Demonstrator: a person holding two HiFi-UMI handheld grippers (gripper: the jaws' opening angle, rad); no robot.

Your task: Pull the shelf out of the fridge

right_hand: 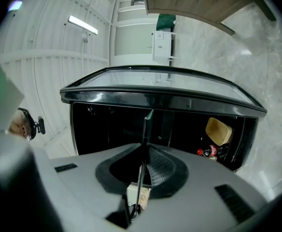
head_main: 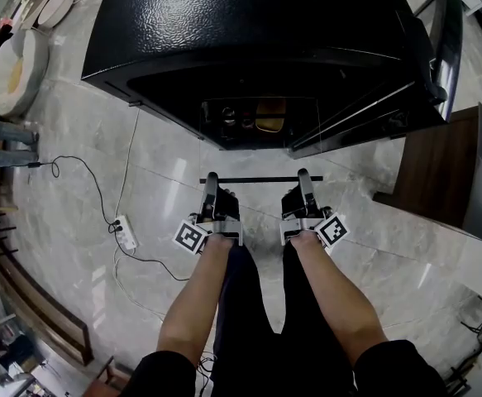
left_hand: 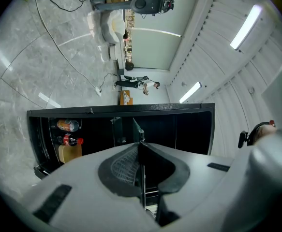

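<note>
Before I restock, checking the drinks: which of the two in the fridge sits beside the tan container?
The dark bottle with red on it; the orange drink is beyond it, farther from the tan container.

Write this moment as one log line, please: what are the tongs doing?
left tongs: shut on shelf edge | right tongs: shut on shelf edge | fridge: open

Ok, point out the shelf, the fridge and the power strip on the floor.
shelf (head_main: 261, 179), head view, middle of its dark front bar.
fridge (head_main: 249, 23), head view, its black top panel.
power strip (head_main: 125, 231), head view, middle of its white body.
</note>
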